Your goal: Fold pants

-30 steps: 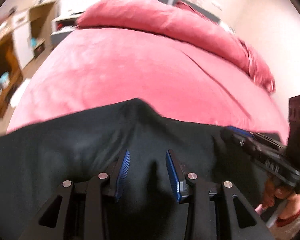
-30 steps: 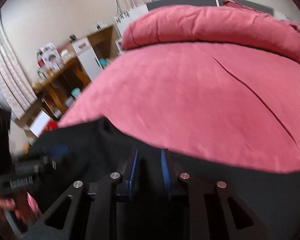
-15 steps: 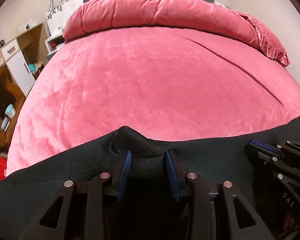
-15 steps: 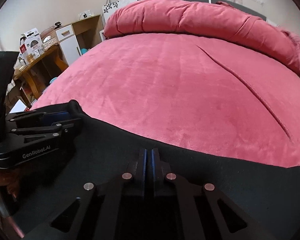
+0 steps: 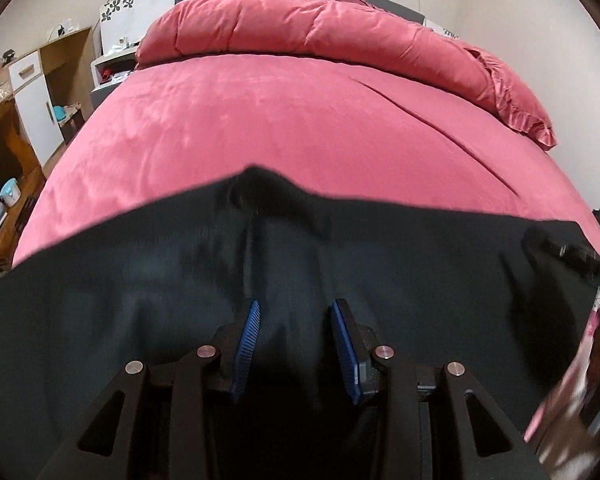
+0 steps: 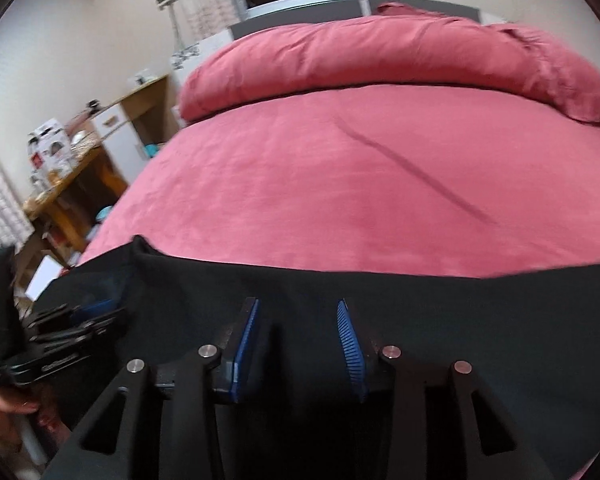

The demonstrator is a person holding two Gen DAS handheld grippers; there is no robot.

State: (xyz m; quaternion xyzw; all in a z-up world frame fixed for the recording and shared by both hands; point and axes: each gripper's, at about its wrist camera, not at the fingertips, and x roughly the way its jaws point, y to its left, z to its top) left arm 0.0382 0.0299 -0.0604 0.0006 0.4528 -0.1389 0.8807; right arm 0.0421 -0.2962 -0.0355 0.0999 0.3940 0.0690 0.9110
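Black pants [image 5: 180, 280] lie across the near part of a pink bed [image 5: 280, 120]; they also fill the lower half of the right wrist view [image 6: 420, 292]. My left gripper [image 5: 296, 312] is open, its blue pads apart over the dark cloth, holding nothing. A small peak in the pants' far edge [image 5: 256, 176] rises just beyond it. My right gripper [image 6: 298, 308] is open over the cloth and empty. Each gripper shows at the edge of the other's view: the right one [image 5: 572, 260], the left one [image 6: 68, 332].
A rolled pink duvet [image 5: 320, 36] lies at the head of the bed. Wooden shelves and a white cabinet [image 5: 28, 92] stand to the left of the bed. A desk with boxes [image 6: 60, 168] stands to the left in the right wrist view.
My right gripper was shut on the pants half a second ago and has opened. Both grippers have pulled back, and more black cloth lies in front of them.
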